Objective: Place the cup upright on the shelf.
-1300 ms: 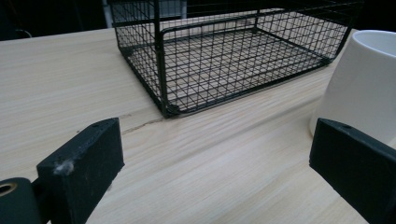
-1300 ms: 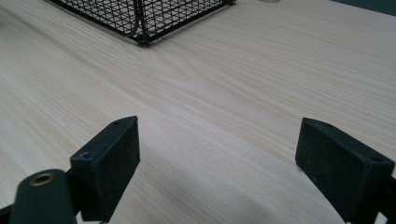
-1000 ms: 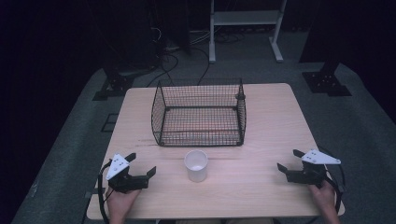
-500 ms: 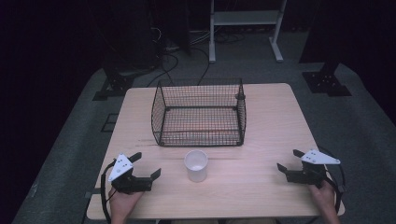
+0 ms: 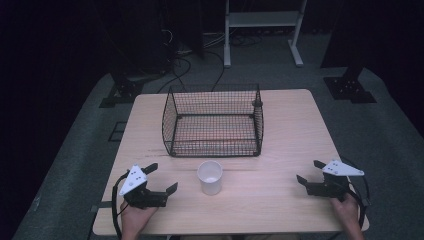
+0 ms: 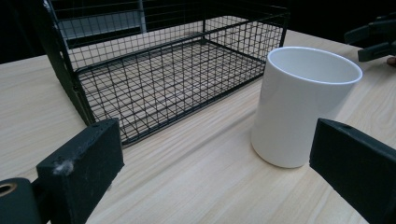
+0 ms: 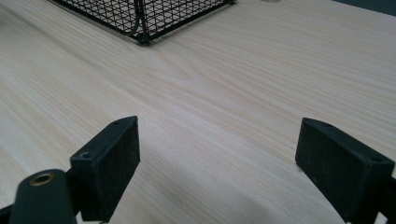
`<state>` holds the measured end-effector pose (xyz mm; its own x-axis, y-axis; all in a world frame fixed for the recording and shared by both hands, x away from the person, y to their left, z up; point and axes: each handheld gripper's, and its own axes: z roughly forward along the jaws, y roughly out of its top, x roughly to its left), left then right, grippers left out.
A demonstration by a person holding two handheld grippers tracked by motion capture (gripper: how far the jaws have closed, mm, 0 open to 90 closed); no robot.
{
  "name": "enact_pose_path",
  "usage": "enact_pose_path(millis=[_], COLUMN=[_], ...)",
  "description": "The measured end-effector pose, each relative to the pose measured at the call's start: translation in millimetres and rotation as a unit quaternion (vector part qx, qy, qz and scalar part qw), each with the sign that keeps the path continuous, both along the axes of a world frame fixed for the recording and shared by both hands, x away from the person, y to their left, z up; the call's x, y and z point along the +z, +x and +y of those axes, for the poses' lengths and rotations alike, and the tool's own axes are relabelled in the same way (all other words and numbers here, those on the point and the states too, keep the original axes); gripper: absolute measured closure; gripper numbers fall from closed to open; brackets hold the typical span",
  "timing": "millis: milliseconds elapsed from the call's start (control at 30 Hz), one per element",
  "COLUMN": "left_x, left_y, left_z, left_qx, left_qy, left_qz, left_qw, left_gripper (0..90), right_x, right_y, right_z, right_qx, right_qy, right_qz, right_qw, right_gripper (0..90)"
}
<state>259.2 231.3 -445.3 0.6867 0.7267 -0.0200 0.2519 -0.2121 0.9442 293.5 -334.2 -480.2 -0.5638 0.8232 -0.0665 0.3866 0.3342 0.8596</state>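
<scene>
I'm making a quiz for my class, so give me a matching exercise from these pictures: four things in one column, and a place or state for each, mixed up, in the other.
Things:
1. cup
2. basket
3. left gripper
4. right gripper

Places or states:
A. black wire, empty, at the middle of the table
B. open, near the table's right edge, aimed at bare wood
C. white, upright, empty, just in front of the basket
D. open, near the table's front left, aimed at the cup

Pairs: 1-C, 2-A, 3-D, 4-B
</scene>
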Motion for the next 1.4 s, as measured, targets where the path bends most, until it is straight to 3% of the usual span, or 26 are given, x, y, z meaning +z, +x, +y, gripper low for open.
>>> enact_pose_path(millis=[267,633,767,967,1267,1400], left_x=[4.4,8.1,7.9,6.2,9.9,9.8], left_y=[-2.2,-4.1,-3.5,-2.3,-0.5,2.3], left_z=[-13.6,-34.6,-44.2,-53.6,-58.4,-65.2], left_qx=[-0.024,-0.071,-0.088,-0.099,-0.109,-0.119], left_qy=[0.016,0.019,0.03,0.051,0.058,0.07], left_qz=[-0.005,-0.001,0.001,0.008,0.013,0.02], left_qw=[0.9996,0.9973,0.9957,0.9937,0.9923,0.9902], left_gripper=[1.9,1.9,1.9,1.9,1.9,1.9], right_x=[0.0,-0.1,-0.1,-0.1,-0.1,-0.2], right_y=[0.0,-0.2,0.0,-0.1,0.2,0.0], right_z=[0.1,0.5,0.7,1.0,0.6,1.0], right_qx=[0.001,0.0,-0.002,-0.002,-0.003,-0.004], right_qy=[0.0,-0.001,-0.002,-0.003,-0.002,-0.004], right_qz=[0.0,0.001,0.001,0.0,0.0,0.0], right_qw=[1.0,1.0,1.0,1.0,1.0,1.0], right_gripper=[13.1,13.1,13.1,13.1,13.1,13.1])
